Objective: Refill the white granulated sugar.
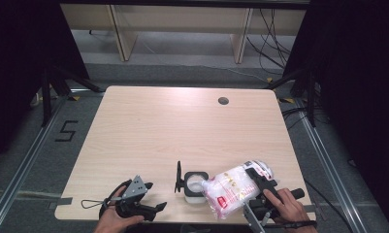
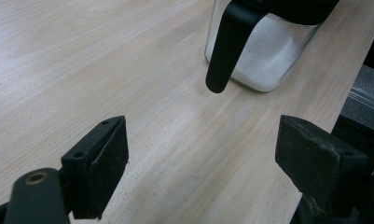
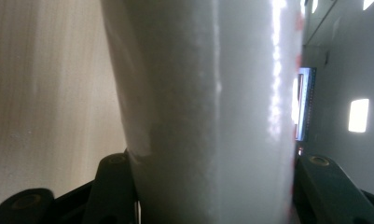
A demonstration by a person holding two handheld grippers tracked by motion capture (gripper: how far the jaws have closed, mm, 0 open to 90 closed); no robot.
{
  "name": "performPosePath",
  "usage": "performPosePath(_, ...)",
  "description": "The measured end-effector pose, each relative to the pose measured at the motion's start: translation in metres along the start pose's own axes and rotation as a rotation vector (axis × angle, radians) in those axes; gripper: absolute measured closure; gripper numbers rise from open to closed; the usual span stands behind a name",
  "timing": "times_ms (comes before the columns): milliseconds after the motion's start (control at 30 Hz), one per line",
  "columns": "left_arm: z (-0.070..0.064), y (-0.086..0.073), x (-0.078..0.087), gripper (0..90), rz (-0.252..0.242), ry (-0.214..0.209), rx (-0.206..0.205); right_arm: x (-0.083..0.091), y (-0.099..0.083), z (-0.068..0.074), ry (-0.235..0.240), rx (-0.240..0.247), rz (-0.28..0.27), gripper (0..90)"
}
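Near the front edge of the bench [image 1: 148, 126], right of centre, the right tongs [image 1: 256, 180] are clamped on a clear plastic bag of white granules [image 1: 231, 190]. The bag is tilted, its lower end over the open mouth of a square clear container [image 1: 194, 186], and it carries a red label on its lower side. The container stands upright on the bench, already holding white granules, with a black lid [image 1: 178, 176] standing on edge at its left side.

From the right gripper view the bag [image 3: 212, 102] is seen pressed between both jaws, pale and glossy; bench wood lies to its left and lit room fixtures to its right.

From the left gripper view the left tongs [image 2: 201, 154] stand wide apart with bare bench between the jaws. Ahead of them stands the container [image 2: 268, 60], its white fill against the clear wall, and a black handle-like part [image 2: 224, 49] hangs down in front of it; the high view does not give this detail.

In the high view the left tongs [image 1: 151, 206] rest at the front edge, left of the container and apart from it. The bag overhangs the front edge slightly. A round cable hole [image 1: 223, 101] sits near the far edge; the wide middle and back of the bench are open.
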State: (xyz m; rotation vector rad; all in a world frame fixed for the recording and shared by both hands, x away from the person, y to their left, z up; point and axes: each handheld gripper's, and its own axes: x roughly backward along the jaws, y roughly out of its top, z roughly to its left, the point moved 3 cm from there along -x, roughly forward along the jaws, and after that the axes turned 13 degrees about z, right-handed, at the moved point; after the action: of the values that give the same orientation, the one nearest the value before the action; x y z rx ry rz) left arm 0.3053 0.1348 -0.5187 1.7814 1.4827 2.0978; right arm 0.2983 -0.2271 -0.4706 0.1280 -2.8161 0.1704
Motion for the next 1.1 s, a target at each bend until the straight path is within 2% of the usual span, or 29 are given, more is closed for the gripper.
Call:
performPosePath(33,0.001,0.0,0.0,16.7,0.002,0.002,-0.02,-0.001,0.0,0.001,0.01,-0.004,-0.011,51.9)
performPosePath(67,0.0,0.0,0.0,16.7,-0.005,-0.001,-0.011,-0.001,-0.002,0.001,0.03,-0.034,-0.015,52.0)
performPosePath(100,0.0,0.0,0.0,16.7,-0.005,-0.001,-0.011,-0.001,-0.002,0.001,0.03,-0.034,-0.015,52.0)
performPosePath(133,0.0,0.0,0.0,16.7,-0.006,-0.002,-0.01,-0.002,-0.004,0.005,0.059,-0.104,-0.023,52.4)
performPosePath(233,0.001,0.0,0.001,16.7,0.003,0.002,-0.019,-0.002,-0.006,0.005,0.074,-0.133,-0.038,52.7)
performPosePath(267,0.0,0.001,0.0,16.7,-0.006,-0.002,-0.01,-0.003,-0.009,0.008,0.107,-0.214,-0.059,53.1)
performPosePath(300,0.0,0.001,0.0,16.7,-0.006,-0.002,-0.01,-0.003,-0.009,0.008,0.107,-0.214,-0.059,53.1)
performPosePath(333,0.002,0.0,0.001,16.7,0.007,0.01,-0.021,-0.005,-0.012,0.007,0.119,-0.186,-0.087,53.3)
performPosePath(367,0.001,0.0,0.001,16.7,0.001,0.003,-0.011,-0.005,-0.012,0.006,0.114,-0.173,-0.094,53.3)
performPosePath(400,0.002,0.0,0.001,16.7,-0.005,0.002,-0.019,-0.005,-0.013,0.012,0.149,-0.25,-0.093,53.4)
performPosePath(433,0.002,0.0,0.0,16.7,-0.008,0.0,-0.017,-0.005,-0.013,0.009,0.131,-0.213,-0.101,53.5)
performPosePath(467,0.002,0.0,0.0,16.7,-0.008,0.0,-0.017,-0.005,-0.013,0.008,0.142,-0.228,-0.107,53.6)
performPosePath(500,0.001,0.001,-0.001,16.7,-0.023,-0.004,0.001,-0.005,-0.013,0.008,0.142,-0.228,-0.107,53.6)
performPosePath(533,0.001,0.0,0.0,16.7,-0.022,-0.004,0.0,-0.005,-0.014,0.011,0.168,-0.295,-0.12,53.7)
performPosePath(633,0.001,0.001,0.0,16.7,-0.023,-0.004,0.0,-0.005,-0.014,0.009,0.177,-0.302,-0.13,53.9)
performPosePath(667,0.002,0.0,0.001,16.7,-0.004,0.0,-0.022,-0.007,-0.014,0.01,0.189,-0.325,-0.166,54.0)
performPosePath(700,0.002,0.0,0.001,16.7,-0.008,0.0,-0.019,-0.007,-0.013,0.011,0.203,-0.353,-0.167,54.0)
performPosePath(733,0.001,0.001,0.0,16.7,-0.023,-0.005,0.0,-0.008,-0.013,0.009,0.207,-0.333,-0.178,54.1)
performPosePath(800,0.001,0.001,0.0,16.7,-0.023,-0.004,0.0,-0.008,-0.013,0.009,0.21,-0.338,-0.184,54.1)
performPosePath(867,0.001,0.001,0.0,16.7,-0.025,-0.004,0.0,-0.008,-0.014,0.014,0.27,-0.421,-0.197,54.2)
performPosePath(967,0.001,0.001,0.0,16.7,-0.025,-0.004,-0.001,-0.009,-0.014,0.014,0.278,-0.432,-0.21,54.4)
performPosePath(1000,0.001,0.001,0.0,16.7,-0.024,-0.004,0.0,-0.009,-0.013,0.016,0.309,-0.486,-0.216,54.6)
performPosePath(1033,0.001,0.001,0.0,16.7,-0.025,-0.004,0.001,-0.009,-0.013,0.016,0.309,-0.486,-0.216,54.6)
performPosePath(1067,0.001,0.001,0.0,16.7,-0.025,-0.004,0.0,-0.01,-0.014,0.014,0.3,-0.466,-0.235,54.6)
performPosePath(1100,0.001,0.001,0.0,16.7,-0.027,-0.004,0.0,-0.009,-0.014,0.015,0.318,-0.509,-0.23,54.7)
